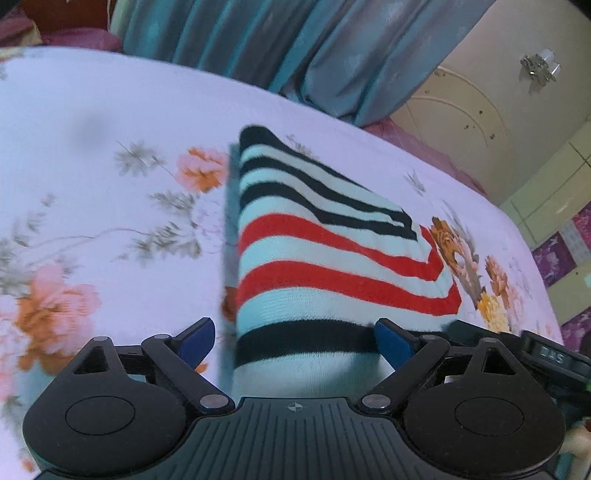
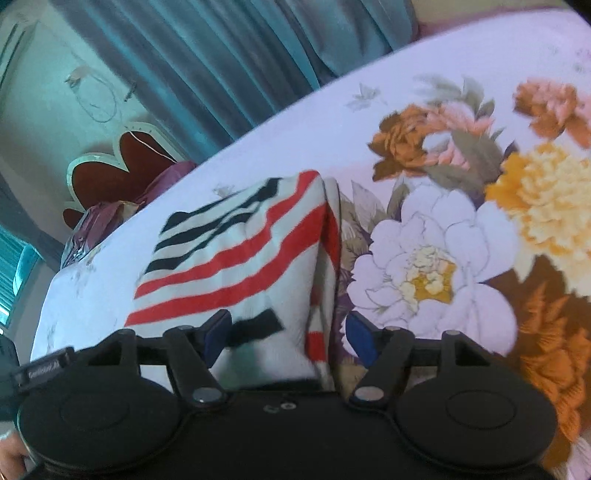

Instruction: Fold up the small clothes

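Two hand-held grippers meet one striped garment at its near edge. The left gripper (image 1: pixel 294 341) stands with its blue fingers (image 1: pixel 393 343) spread wide, and the near end of the striped garment (image 1: pixel 325 251) runs between them; the right-side pad touches or nearly touches the cloth, while the left-side pad stands apart from it, so nothing is pinched. The right gripper (image 2: pixel 291 338) is likewise spread, its fingers (image 2: pixel 360 338) flanking the garment's near corner (image 2: pixel 240 258), where a folded flap rises between them; whether either pad presses the fabric cannot be told because of blur.

Ahead of both grippers the garment lies on the floral bedsheet (image 1: pixel 110 129), black stripes at its far end and red stripes in the middle. Beyond the bed hang teal curtains (image 1: pixel 229 33); a pale cabinet (image 1: pixel 461 110) stands farther ahead of the left gripper, to its right side.

Risks, as judged from this position: closing unevenly would likely catch only the top layer, so the fold would slide open; a pad set low could pinch the bedsheet with the garment and drag it; mismatched lifting by the two grippers would skew the stripes.
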`<state>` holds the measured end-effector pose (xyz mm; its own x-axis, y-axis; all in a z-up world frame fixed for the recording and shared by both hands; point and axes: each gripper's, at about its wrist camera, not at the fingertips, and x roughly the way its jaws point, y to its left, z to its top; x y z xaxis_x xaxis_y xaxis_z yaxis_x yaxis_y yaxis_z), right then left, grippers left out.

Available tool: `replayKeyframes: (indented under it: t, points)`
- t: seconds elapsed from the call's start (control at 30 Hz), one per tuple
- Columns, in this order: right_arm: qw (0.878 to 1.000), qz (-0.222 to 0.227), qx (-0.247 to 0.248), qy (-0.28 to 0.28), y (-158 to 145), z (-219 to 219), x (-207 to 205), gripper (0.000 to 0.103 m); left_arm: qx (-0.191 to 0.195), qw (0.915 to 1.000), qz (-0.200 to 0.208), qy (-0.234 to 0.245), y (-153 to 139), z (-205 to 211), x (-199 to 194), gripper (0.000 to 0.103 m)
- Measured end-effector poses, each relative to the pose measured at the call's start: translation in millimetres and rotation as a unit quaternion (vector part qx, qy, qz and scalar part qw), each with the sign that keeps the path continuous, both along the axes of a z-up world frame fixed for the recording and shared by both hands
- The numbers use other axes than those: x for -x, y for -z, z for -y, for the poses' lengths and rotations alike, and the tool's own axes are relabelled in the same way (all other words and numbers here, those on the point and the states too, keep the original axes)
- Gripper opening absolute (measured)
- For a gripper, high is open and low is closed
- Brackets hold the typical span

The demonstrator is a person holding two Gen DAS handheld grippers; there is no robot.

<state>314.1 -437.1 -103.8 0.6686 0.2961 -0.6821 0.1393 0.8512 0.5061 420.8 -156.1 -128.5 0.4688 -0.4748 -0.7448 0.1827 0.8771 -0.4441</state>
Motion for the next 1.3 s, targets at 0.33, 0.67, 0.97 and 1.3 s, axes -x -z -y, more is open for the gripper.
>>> replayKeyframes:
  t: [0.33,0.67,0.97,1.3]
  points:
    - [0.998,0.006,-0.043,-0.034,22.1,-4.9,-22.5,0.055,0.007,0.999,0.002,0.045,12.1,21.9,-15.6,0.088]
    - [0.999,0.01,-0.009,-0.037,12.6,-14.2,-21.8,0.035,-0.034,0.9976,0.033,0.05,-1.4,35.6,-11.2,0.064]
    - [0.998,0.048,-0.013,-0.032,-17.0,-28.6,-9.4,0.031,-0.043,0.9947,0.075,0.056,-32.9,25.4,4.1,0.051]
    - [0.994,0.078,-0.028,-0.073,-42.5,-95.7,-19.9,0.031,-0.047,0.9941,0.096,0.019,-66.9,-61.6,20.8,0.051]
